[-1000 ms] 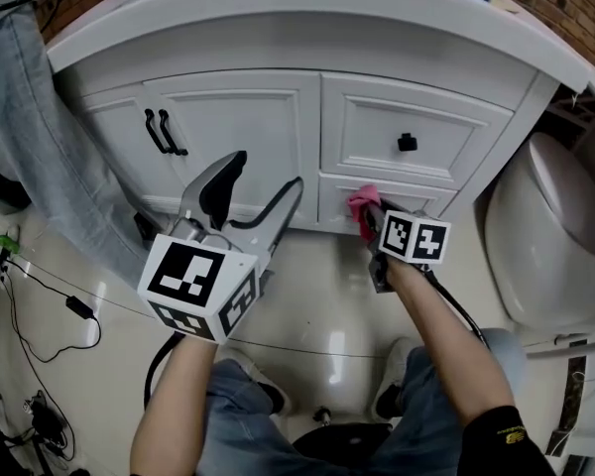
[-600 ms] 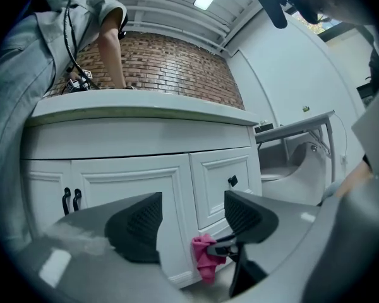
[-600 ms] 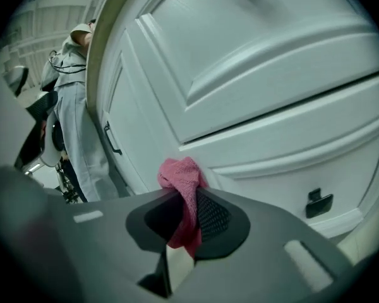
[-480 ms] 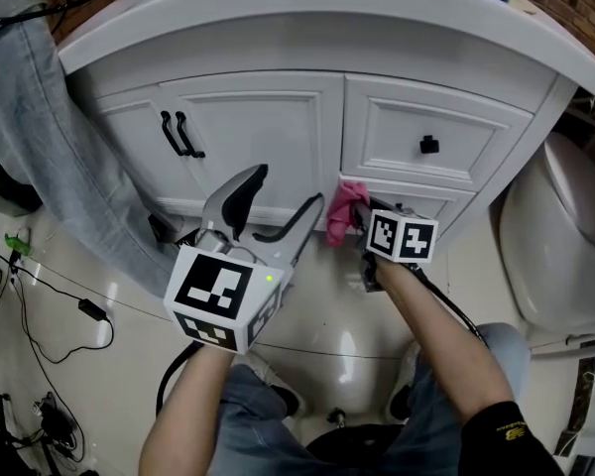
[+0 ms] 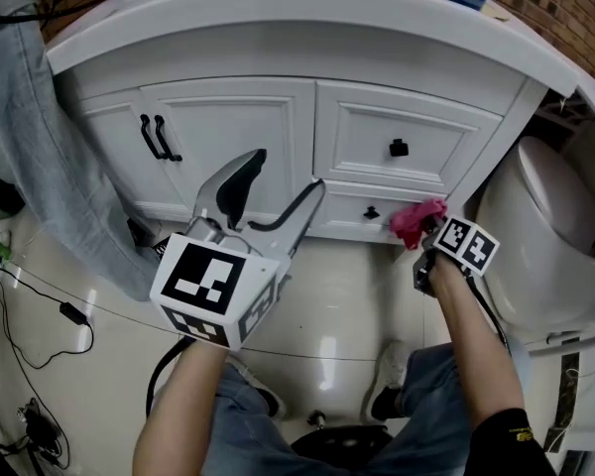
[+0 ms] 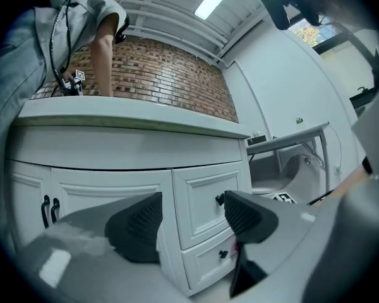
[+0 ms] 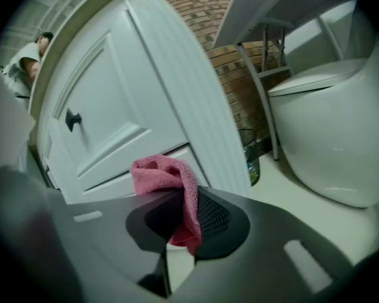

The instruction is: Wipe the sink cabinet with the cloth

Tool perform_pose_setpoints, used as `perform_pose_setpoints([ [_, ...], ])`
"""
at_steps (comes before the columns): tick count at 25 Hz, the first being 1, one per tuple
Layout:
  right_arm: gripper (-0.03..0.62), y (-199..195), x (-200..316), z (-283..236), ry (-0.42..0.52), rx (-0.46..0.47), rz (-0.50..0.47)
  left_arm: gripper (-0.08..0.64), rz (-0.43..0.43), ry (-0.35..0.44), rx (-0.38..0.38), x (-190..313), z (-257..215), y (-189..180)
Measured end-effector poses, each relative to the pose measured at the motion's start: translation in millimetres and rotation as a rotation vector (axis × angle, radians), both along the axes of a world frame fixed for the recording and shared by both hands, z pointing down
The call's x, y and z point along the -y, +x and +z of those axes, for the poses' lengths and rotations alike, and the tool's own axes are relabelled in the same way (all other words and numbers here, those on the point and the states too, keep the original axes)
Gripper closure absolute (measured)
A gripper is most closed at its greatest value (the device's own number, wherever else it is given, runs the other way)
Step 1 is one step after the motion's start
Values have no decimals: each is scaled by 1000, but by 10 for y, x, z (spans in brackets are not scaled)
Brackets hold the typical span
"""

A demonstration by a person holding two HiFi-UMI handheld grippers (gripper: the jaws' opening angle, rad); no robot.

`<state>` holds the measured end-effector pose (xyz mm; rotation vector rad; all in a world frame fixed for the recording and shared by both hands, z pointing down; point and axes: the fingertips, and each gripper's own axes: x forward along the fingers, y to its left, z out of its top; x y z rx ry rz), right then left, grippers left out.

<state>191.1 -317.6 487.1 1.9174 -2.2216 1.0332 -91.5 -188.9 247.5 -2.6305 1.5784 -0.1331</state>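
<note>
The right gripper [image 7: 183,223] has its jaws pressed together on the pink cloth [image 7: 166,177]: a bunched wad stands up past the tips and a short tail hangs down between the pads. The sink cabinet [image 5: 228,127] lies straight ahead of this claw, and the wad sits at the right end of the lower drawer front [image 5: 342,209], just to the right of that drawer's small black knob [image 5: 372,212]. Whether fabric is truly pressed on the paint or only just off it cannot be told. The drawer front runs long from side to side across the claw's line of pointing, so most of the unwiped panel lies to the claw's left. A sideways stroke that way looks like the natural next move — with the knob in its path. The toilet [image 5: 545,236] stands close on the claw's right and leaves little room there. The left gripper [image 5: 278,181] hangs with its jaws spread wide and nothing between them, aimed at the cabinet face but well to the left of the cloth. The right hand is plainly the nearer one and the one to do the wiping.
</note>
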Motion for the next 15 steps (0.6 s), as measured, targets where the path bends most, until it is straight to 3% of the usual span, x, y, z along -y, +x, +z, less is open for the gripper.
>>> perform_pose_setpoints([
  [3, 543, 210, -34, 76, -14, 5, 81, 252, -8, 9, -6, -3, -39, 10],
  [5, 543, -4, -76, 128, -15, 19, 35, 252, -17, 9, 3, 11, -37, -7],
  [11, 543, -1663, -339, 208, -12, 68, -357, 252, -66, 1, -10, 52, -36, -168],
  [15, 544, -2530, -421, 251, -12, 134, -501, 252, -95, -8, -13, 14, -12, -260],
])
